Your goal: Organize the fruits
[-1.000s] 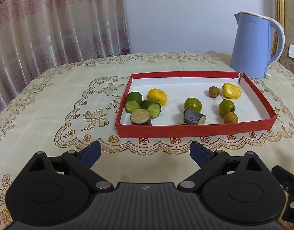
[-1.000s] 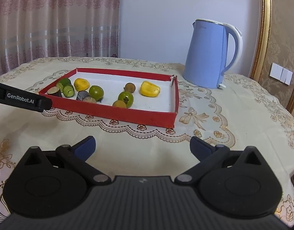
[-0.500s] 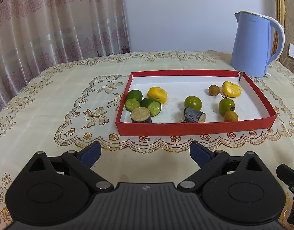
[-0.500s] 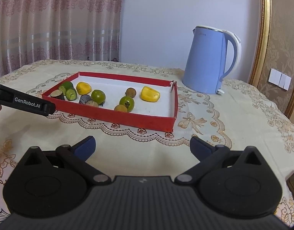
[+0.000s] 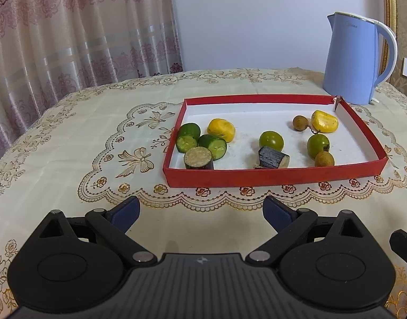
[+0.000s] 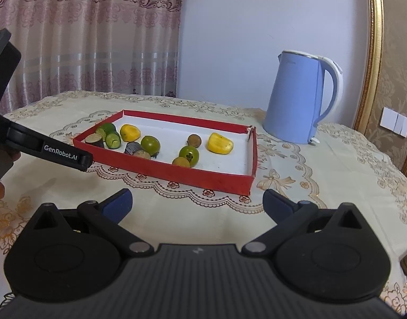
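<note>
We read "GenRobot.AI" on our left gripper [image 6: 64,156]; both it and our right gripper [image 6: 196,203] gaped empty over the embroidered tablecloth [image 5: 70,143], curtains [image 5: 70,34] behind.

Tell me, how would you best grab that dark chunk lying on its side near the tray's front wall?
Probably from above, with the left hand-held gripper, open now, closing across the curved dark sides of the dark chunk. It lies on its side with its pale cut end toward the right, close behind the red tray front wall, so a low approach looks blocked. The green fruit just behind leaves little room.
</note>
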The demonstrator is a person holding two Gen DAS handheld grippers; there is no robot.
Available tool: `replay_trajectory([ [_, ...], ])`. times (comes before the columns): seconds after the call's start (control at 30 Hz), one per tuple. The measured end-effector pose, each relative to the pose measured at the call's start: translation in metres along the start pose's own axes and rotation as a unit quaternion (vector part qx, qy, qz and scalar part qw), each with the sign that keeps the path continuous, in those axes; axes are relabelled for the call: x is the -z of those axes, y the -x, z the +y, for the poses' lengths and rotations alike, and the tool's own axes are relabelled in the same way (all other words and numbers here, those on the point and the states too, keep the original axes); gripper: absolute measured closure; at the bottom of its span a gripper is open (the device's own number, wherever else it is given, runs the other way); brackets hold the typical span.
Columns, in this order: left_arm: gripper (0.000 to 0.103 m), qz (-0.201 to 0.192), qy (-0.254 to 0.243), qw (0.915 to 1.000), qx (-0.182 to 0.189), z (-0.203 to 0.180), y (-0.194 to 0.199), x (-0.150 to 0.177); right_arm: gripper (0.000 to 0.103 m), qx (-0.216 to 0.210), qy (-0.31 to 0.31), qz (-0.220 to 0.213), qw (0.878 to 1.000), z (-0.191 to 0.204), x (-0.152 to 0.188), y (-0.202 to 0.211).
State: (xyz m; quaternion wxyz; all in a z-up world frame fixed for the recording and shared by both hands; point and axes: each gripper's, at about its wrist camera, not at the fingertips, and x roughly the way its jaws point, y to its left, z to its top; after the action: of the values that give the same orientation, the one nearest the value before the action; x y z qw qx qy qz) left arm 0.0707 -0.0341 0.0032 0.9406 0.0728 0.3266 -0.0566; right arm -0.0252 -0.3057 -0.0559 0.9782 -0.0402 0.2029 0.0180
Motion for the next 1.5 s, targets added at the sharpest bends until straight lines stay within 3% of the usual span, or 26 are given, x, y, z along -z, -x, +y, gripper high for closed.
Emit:
replay_trajectory([
  [0.43,0.003,-0.006,-0.008,0.9999,-0.011,-0.003,-0.002,0.001,0.0,0.004,-0.005,-0.007,1.0,-0.002,-0.001,0.004],
  [0.87,0.003,0.005,0.008,0.9999,0.011,0.002,-0.003,0.002,0.0,0.002,-0.012,-0.005,1.0,-0.003,0.0,0.005],
  [1.5,0.003,0.008,0.003,1.0,0.004,0.001,-0.008,0.003,0.0,0.003,-0.018,0.016,1.0,-0.01,0.005,-0.012],
])
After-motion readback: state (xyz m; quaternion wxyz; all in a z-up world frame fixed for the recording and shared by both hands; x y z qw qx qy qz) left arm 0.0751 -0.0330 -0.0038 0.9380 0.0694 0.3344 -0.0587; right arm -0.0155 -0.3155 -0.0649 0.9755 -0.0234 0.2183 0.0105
